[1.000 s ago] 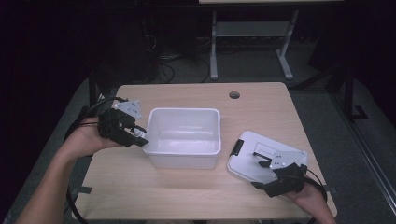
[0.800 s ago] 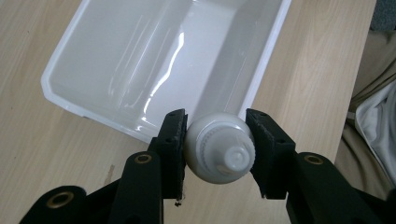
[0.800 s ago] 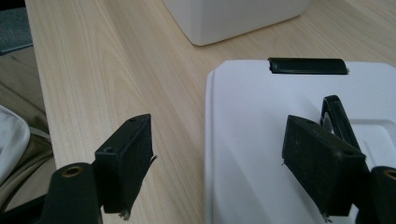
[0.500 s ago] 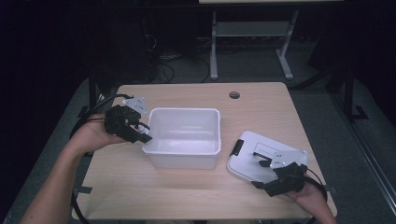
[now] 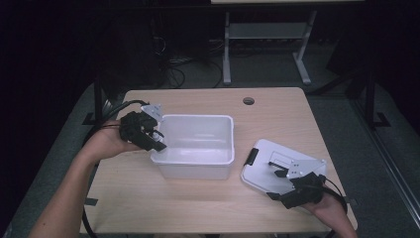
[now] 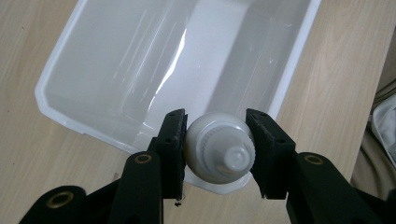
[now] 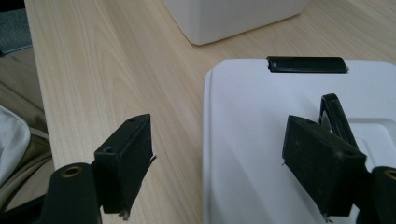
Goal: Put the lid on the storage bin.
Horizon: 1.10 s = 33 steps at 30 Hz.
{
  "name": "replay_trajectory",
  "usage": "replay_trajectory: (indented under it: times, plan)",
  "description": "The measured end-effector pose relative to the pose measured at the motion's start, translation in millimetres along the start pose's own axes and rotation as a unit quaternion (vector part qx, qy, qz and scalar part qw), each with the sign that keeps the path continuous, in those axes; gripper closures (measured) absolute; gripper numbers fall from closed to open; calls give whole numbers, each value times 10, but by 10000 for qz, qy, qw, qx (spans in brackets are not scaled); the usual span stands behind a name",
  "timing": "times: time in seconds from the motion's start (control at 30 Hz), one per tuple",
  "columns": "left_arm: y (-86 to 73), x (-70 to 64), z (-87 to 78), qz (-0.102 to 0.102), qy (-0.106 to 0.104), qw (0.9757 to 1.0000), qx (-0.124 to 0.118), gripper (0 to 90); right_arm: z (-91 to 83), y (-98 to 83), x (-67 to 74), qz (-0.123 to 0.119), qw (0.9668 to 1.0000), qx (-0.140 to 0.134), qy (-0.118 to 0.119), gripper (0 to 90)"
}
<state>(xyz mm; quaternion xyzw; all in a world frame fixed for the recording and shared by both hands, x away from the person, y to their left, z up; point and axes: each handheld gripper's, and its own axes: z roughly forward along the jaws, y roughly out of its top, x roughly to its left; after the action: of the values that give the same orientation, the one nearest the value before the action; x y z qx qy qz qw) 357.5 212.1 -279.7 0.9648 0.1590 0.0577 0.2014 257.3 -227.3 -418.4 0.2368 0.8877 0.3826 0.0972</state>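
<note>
Left gripper pinching white bottle over bin corner, right gripper spread above lid

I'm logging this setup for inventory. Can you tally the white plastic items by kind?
Bin: 1
Lid: 1
Bottle: 1
Total: 3

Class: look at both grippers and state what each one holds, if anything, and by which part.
The left gripper clamps a small white bottle by its sides, just below the cap. The right gripper holds nothing; its open jaws straddle the white lid's edge.
</note>
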Motion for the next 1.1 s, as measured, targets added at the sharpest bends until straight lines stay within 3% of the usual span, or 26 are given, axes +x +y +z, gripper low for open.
replay_trajectory:
  times: [0.77,1.1]
  plan:
    - [-37,35,259,-85,6,9999,121,599,3,0,-3,0,10000,21,12,237]
    - [-33,38,291,-108,-12,9999,72,599,-11,-5,-8,21,10000,7,-14,237]
